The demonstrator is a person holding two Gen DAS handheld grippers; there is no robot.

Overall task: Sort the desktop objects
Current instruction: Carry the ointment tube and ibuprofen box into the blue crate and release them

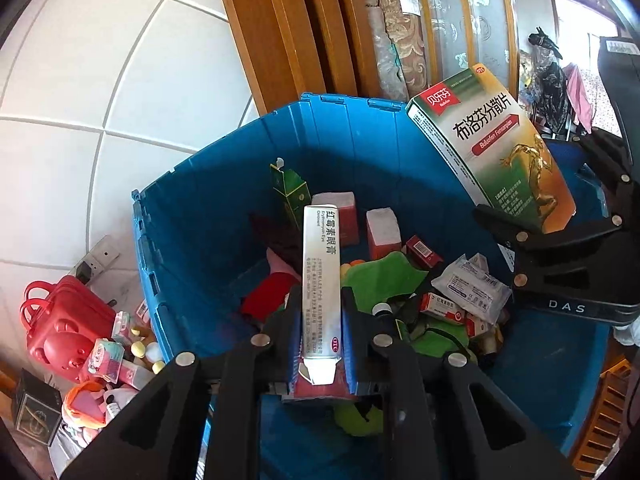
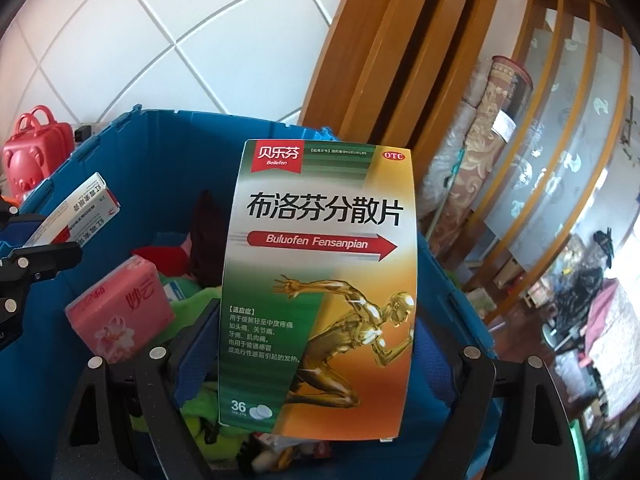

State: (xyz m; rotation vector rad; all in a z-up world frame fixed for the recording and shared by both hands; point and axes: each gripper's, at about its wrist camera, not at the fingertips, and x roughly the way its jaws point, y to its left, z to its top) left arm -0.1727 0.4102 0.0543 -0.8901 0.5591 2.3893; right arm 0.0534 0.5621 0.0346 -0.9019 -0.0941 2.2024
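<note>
My left gripper [image 1: 321, 344] is shut on a long white ointment box [image 1: 321, 280] and holds it over the blue crate [image 1: 192, 216]. My right gripper [image 2: 316, 364] is shut on a green and orange ibuprofen box [image 2: 320, 288], also held over the crate [image 2: 132, 148]. The right gripper [image 1: 560, 248] and its box [image 1: 492, 148] show at the right of the left wrist view. The left gripper's ointment box [image 2: 76, 212] shows at the left of the right wrist view. The crate holds several medicine boxes, green cloth [image 1: 380, 280] and a pink tissue pack [image 2: 120, 316].
Left of the crate stand a red bear-shaped case [image 1: 64, 328], small packets and pale round toys [image 1: 120, 360] and a dark box [image 1: 36, 412]. A white tiled wall [image 1: 100, 80] and a wooden door frame [image 1: 280, 32] rise behind. A power strip [image 1: 96, 260] lies by the wall.
</note>
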